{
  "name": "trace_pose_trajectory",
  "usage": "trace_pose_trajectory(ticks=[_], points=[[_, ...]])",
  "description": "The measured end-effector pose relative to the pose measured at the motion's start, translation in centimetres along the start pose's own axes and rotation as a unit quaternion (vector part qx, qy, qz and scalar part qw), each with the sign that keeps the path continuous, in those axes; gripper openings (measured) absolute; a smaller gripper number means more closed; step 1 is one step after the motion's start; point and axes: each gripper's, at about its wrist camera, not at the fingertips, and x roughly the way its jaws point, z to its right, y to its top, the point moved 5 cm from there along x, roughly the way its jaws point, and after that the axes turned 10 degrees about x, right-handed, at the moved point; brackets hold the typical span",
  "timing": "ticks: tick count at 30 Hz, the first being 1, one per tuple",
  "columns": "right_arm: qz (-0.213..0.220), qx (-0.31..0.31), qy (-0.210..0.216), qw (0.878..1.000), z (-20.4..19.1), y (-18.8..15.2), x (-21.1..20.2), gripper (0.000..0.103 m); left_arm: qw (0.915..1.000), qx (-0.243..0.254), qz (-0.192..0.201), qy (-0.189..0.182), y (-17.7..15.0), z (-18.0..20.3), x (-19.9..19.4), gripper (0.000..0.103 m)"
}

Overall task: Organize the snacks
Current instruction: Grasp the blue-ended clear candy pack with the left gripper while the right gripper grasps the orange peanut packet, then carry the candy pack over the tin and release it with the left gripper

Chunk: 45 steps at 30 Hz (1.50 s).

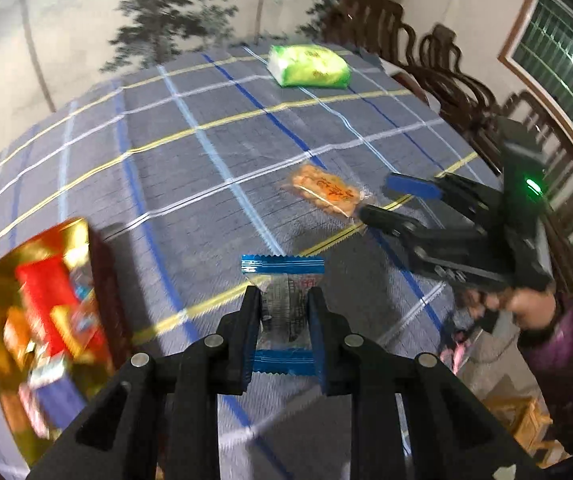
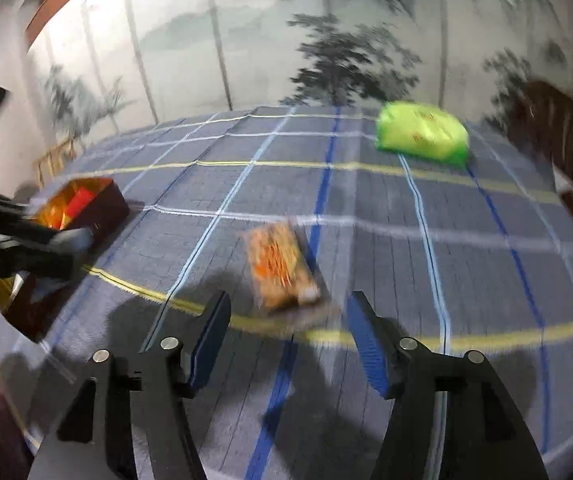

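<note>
**Blue packet gripped over the checked cloth**

Black fingers of the left gripper (image 1: 284,300) are clenched on a blue-edged snack packet (image 1: 284,312), lifted clear of the checked tablecloth (image 1: 190,160). At eight o'clock sits a gold-lined box (image 1: 46,312) holding red and orange snacks. The right gripper (image 2: 288,312) hangs released, nothing between its blue pads; an orange snack bar (image 2: 280,268) lies on the cloth just beyond it at twelve o'clock. A green packet (image 2: 422,134) rests far off at one o'clock.
</note>
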Motion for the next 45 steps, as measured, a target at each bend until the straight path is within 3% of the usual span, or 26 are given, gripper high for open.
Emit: trace_pose_trajectory(ticks=[2, 5, 10, 11, 12, 14, 17, 20, 23, 27, 35, 45], points=[[-0.010, -0.015, 0.013, 1.000, -0.6, 0.9, 0.8, 0.063, 0.9998, -0.016, 0.008, -0.001, -0.9, -0.1, -1.2, 0.021], [-0.015, -0.043, 0.009, 0.999, -1.1, 2.1, 2.5, 0.068, 0.9992, -0.032, 0.019, 0.016, -2.4, -0.8, -3.2, 0.021], [-0.058, -0.071, -0.007, 0.996, -1.6, 2.5, 5.9, 0.068, 0.9961, -0.068, 0.042, 0.038, -4.5, -2.8, -6.6, 0.021], [-0.070, -0.067, 0.001, 0.995, -1.5, 2.5, 6.6, 0.065, 0.9952, -0.075, 0.045, 0.044, -4.8, -3.3, -7.1, 0.021], [-0.089, -0.059, 0.004, 0.994, -1.2, 2.4, 7.3, 0.053, 0.9944, -0.081, 0.047, 0.048, -5.2, -3.7, -7.7, 0.021], [-0.097, -0.067, -0.019, 0.993, -1.1, 2.4, 8.1, 0.041, 0.9926, -0.093, 0.052, 0.059, -6.2, -4.5, -8.8, 0.021], [-0.107, -0.062, -0.035, 0.992, -1.3, 2.7, 8.5, 0.037, 0.9894, -0.107, 0.056, 0.081, -7.6, -5.8, -10.3, 0.021], [-0.097, -0.082, -0.052, 0.991, -2.5, 2.0, 7.6, 0.037, 0.9853, -0.127, 0.061, 0.096, -9.3, -7.5, -11.4, 0.021], [-0.070, -0.058, 0.022, 0.996, -5.3, 1.5, 4.7, 0.037, 0.9816, -0.147, 0.063, 0.105, -11.0, -8.9, -11.9, 0.021], [-0.040, -0.010, 0.042, 0.998, -8.1, 0.7, 2.5, 0.037, 0.9776, -0.163, 0.068, 0.115, -12.6, -10.1, -12.2, 0.021], [-0.033, 0.062, 0.005, 0.998, -7.7, -1.9, 3.1, 0.037, 0.9753, -0.150, 0.077, 0.143, -14.2, -11.1, -12.5, 0.021], [-0.026, 0.085, -0.048, 0.995, -6.6, -3.1, 3.9, 0.037, 0.9739, -0.120, 0.092, 0.170, -12.4, -13.0, -12.0, 0.021]])
